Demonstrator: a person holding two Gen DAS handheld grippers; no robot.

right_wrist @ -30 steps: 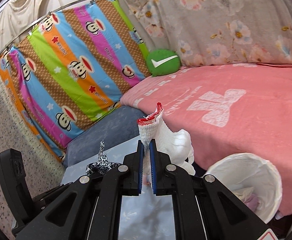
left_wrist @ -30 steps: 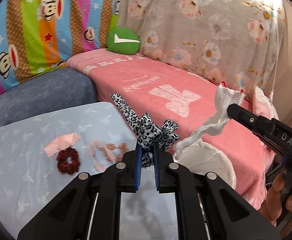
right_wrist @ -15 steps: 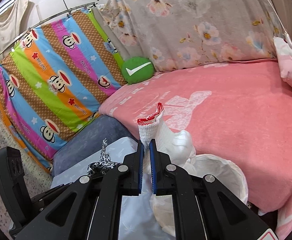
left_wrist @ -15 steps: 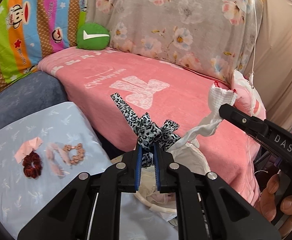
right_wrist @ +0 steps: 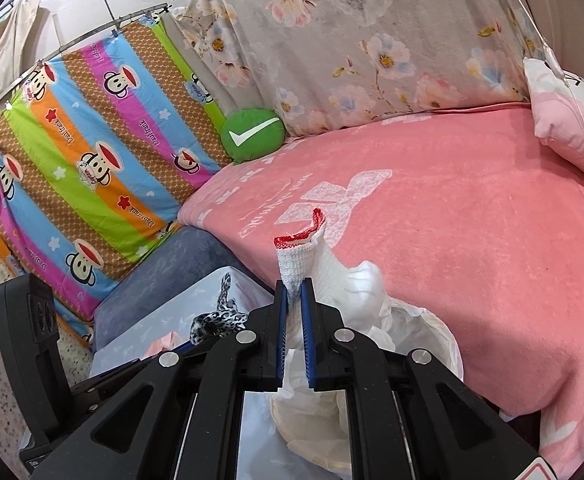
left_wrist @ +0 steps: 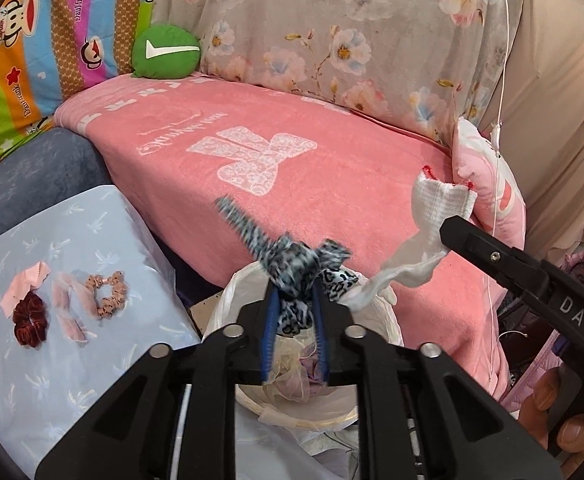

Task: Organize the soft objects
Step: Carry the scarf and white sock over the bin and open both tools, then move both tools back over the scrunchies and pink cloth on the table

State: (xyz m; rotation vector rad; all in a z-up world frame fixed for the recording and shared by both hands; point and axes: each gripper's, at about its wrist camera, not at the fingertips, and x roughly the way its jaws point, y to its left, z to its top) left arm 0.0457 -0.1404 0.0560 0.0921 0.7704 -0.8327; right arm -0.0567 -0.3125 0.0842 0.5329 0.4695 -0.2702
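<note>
A pink blanket [left_wrist: 331, 168] covered the bed, with a flowered sheet [left_wrist: 351, 40] hung behind it and a striped monkey-print sheet [right_wrist: 92, 152] to its left. A round green cushion [left_wrist: 166, 53] sat at the blanket's far corner. Beside the bed lay a pale blue cloth [left_wrist: 72, 320], and against the bed's edge stood a white-lined basket [left_wrist: 387, 320] with scraps of fabric inside. Above the basket, the left gripper [left_wrist: 294, 304] had just been opening its jaws; the leopard-print scrunchie [left_wrist: 292, 268] sat blurred between them, and whether the pads pressed it could not be told. The right gripper [right_wrist: 295, 292] had also just eased open, a white red-trimmed sock [right_wrist: 311, 256] between its pads. A dark red scrunchie [left_wrist: 30, 318], pink fabric pieces [left_wrist: 68, 304] and a spotted beige scrunchie [left_wrist: 110, 294] rested on the blue cloth.
</note>
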